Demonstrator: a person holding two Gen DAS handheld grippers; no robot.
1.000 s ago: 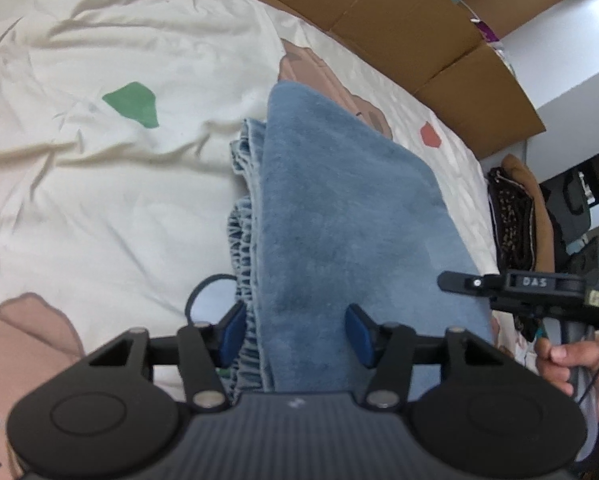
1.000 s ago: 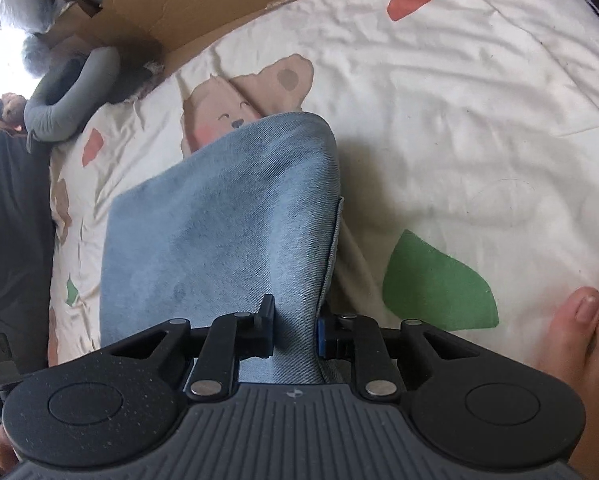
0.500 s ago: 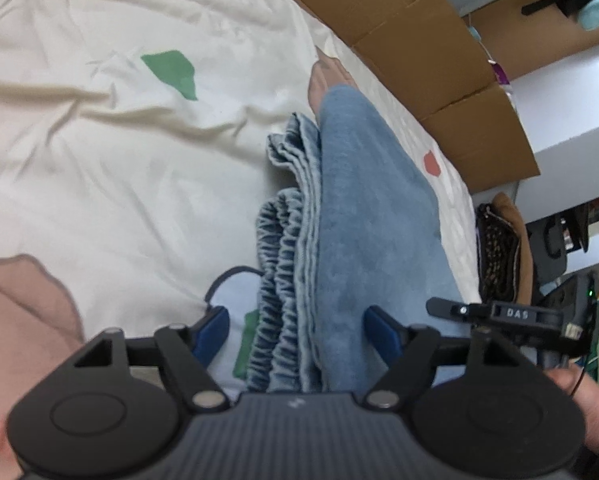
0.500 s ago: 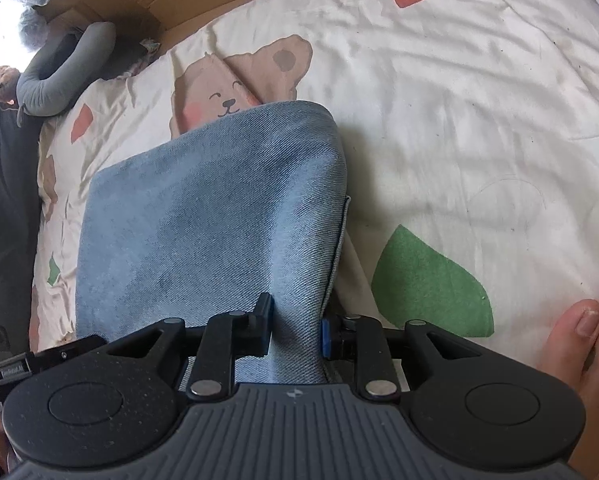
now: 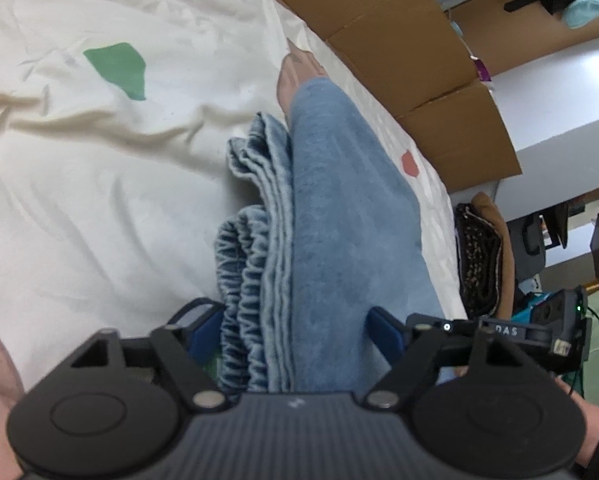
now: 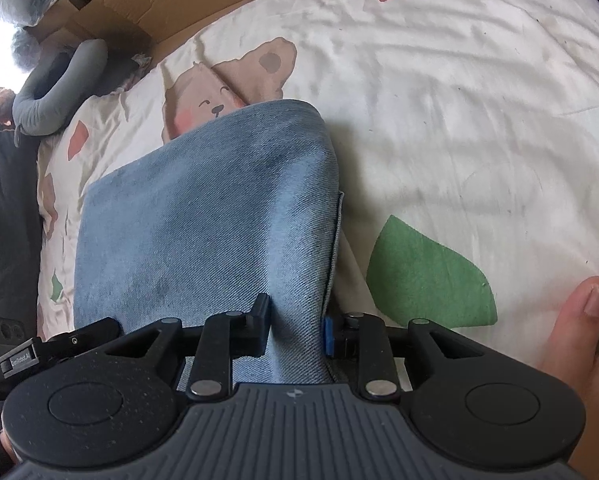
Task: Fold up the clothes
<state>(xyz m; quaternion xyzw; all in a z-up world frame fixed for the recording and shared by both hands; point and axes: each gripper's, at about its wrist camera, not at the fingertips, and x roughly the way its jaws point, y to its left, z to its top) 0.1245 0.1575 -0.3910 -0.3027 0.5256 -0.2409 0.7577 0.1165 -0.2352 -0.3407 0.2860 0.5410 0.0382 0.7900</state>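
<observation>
A folded light-blue denim garment (image 5: 339,216) lies on the cream bear-print sheet (image 5: 79,184), its gathered elastic waistband (image 5: 243,272) stacked along the left edge. My left gripper (image 5: 295,328) is open, its blue pads (image 5: 205,330) wide apart on either side of the folded stack. My right gripper (image 6: 295,328) is shut on a fold of the same denim garment (image 6: 203,208) at its near corner. The right gripper (image 5: 499,332) also shows at the right of the left wrist view.
Brown cardboard boxes (image 5: 411,40) line the far side of the bed. A dark patterned bundle (image 5: 479,256) sits past the bed's right edge. A person's bare foot (image 6: 579,344) rests on the sheet (image 6: 459,80) by my right gripper. A grey neck pillow (image 6: 59,88) lies far left.
My left gripper's fingers have spread wider around the folded stack, and its view has dropped lower along the waistband edge. The right gripper keeps its hold on the denim.
</observation>
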